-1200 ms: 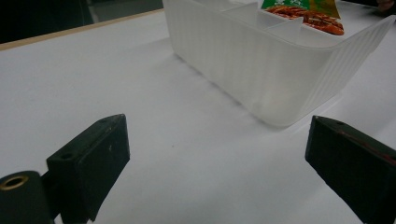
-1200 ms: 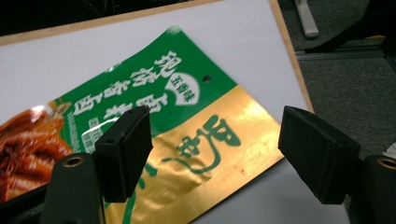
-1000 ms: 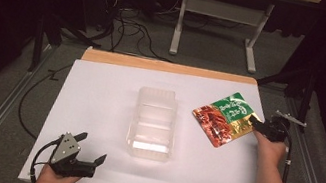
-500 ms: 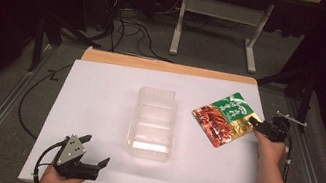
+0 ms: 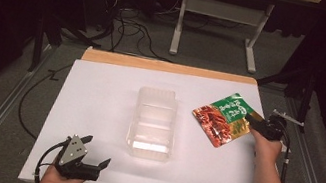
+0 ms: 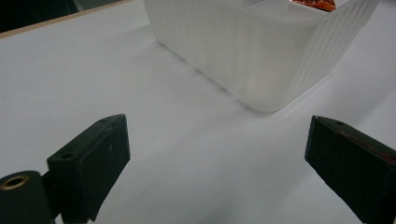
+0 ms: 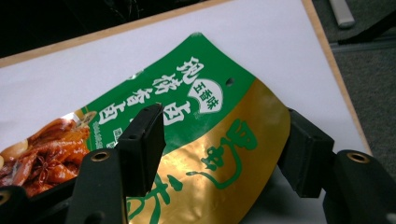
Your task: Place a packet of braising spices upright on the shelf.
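High view: a food pouch [image 5: 223,118] lies flat at the right side of the white tabletop [image 5: 97,105], just right of a clear plastic tub [image 5: 153,123] that stands open-topped near the middle, probably as the place the pouch is meant to go. The right gripper [image 5: 253,122] comes in low over the pouch's right edge; its fingers [image 7: 142,140] have just been closing and straddle the gold corner, one over the print, one off the edge, with gaps on both sides, so nothing is held yet. Coming at the edge likely makes sense because a flat pouch offers nothing else to pinch. The left gripper [image 5: 94,153] rests at the near left edge, fingers [image 6: 93,161] spread wide and empty, pointed toward the tub, seemingly waiting to steady it.
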Demonstrator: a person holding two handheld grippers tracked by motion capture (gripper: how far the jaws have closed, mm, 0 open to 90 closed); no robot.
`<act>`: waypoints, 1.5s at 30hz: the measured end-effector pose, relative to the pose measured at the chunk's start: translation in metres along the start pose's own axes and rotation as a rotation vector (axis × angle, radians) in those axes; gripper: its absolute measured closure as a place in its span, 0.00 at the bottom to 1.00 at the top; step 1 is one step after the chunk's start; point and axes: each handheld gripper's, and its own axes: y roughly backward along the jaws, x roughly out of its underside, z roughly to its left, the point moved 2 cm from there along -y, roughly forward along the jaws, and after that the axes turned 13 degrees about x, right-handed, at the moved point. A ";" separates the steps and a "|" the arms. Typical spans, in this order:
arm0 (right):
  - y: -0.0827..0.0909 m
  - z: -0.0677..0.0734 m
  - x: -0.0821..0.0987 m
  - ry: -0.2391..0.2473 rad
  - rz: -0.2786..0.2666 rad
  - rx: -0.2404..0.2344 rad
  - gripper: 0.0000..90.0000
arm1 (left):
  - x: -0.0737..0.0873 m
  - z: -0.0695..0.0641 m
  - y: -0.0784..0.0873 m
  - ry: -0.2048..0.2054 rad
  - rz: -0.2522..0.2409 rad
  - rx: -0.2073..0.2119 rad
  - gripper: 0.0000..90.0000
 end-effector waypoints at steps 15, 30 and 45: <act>-0.002 0.002 0.003 0.037 0.041 0.040 1.00 | 0.000 -0.002 -0.003 -0.014 0.013 0.007 0.08; 0.028 0.023 0.022 0.150 0.001 -0.003 1.00 | 0.000 -0.003 -0.004 -0.022 0.021 0.017 0.09; 0.095 0.044 0.062 0.292 -0.022 -0.028 1.00 | -0.005 -0.005 -0.006 -0.050 0.015 0.045 0.09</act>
